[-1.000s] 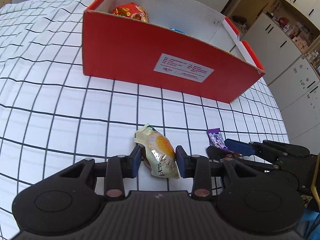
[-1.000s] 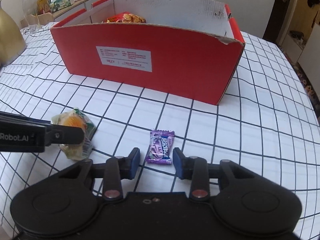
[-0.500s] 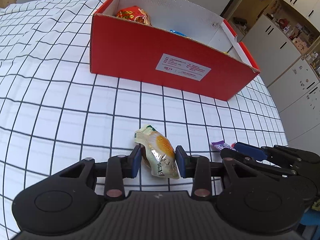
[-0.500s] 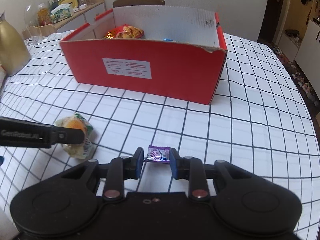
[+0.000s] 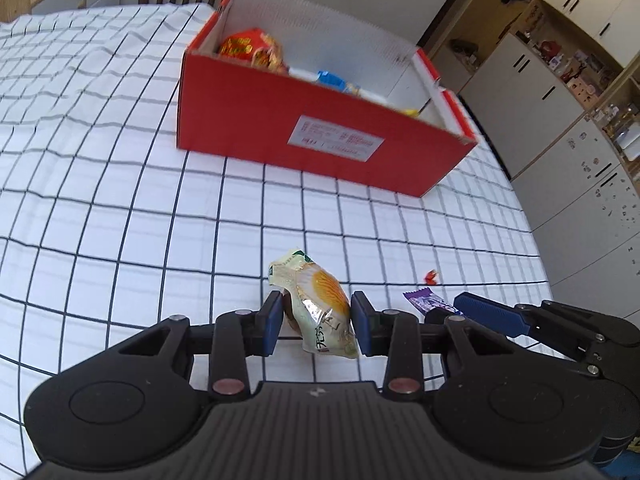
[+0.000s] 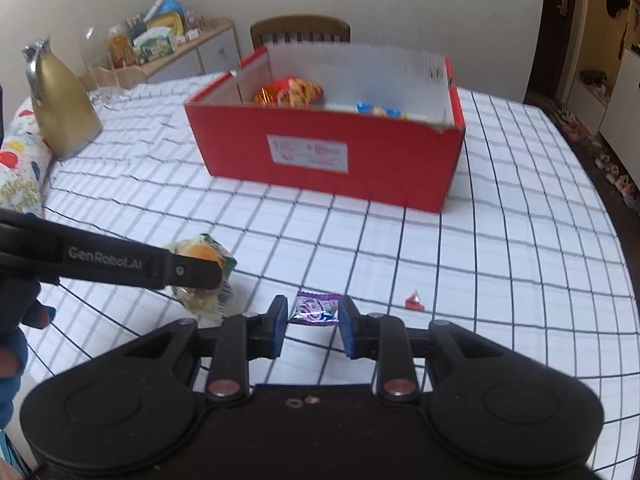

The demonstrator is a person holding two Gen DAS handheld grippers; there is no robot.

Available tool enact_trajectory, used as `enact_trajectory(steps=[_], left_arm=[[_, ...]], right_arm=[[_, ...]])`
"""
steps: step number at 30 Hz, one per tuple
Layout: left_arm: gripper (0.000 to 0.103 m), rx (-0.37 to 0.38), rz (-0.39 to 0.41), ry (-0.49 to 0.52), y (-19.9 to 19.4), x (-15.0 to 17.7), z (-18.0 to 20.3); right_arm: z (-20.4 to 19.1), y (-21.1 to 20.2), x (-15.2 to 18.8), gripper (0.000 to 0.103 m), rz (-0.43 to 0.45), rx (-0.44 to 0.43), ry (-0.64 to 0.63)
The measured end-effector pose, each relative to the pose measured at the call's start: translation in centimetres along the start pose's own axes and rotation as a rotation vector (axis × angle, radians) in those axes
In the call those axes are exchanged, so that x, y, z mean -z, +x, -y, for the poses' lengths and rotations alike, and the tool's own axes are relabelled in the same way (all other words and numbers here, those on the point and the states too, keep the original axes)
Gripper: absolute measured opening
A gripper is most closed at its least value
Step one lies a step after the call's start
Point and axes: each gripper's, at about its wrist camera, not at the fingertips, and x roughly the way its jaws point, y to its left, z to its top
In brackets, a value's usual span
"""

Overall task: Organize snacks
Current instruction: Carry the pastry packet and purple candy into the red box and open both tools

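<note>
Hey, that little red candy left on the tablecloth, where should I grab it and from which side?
Judging from its pose, come from above and pinch the red candy across its small body, below the twisted tip. It lies alone on the tablecloth, clear of the red box, so no side is blocked. It looks tiny, so close fully.

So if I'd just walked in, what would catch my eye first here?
Probably the big red box, open-topped on the checked tablecloth with snack packs already inside. Nearer the camera, the left gripper pinches a yellow-green snack packet, and the right gripper pinches a small purple candy.
</note>
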Motion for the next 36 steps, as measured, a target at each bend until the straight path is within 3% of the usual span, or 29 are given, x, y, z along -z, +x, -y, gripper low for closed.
enact_trajectory(steps=[10,19,25,36], left_arm=[[0.036,0.028,0.082,0.03,-3.3,-2.8,1.4],[0.036,0.002,0.164,0.082,-4.6,-6.6,2.3],[0.036,-0.023,0.199,0.112,-4.6,-9.8,2.7],[0.036,-0.084,0.193,0.183,-2.0,-15.2,3.0]], right_arm=[[-1.0,-3.4,-3.4,0.025,0.116,-0.021,-0.026],[-0.2,-4.3,-8.1,0.026,0.207,0.013,-0.06],[0.7,-3.9,-11.0,0.026,0.242,0.029,-0.065],[2.0,-0.9,-15.2,0.026,0.246,0.079,-0.072]])
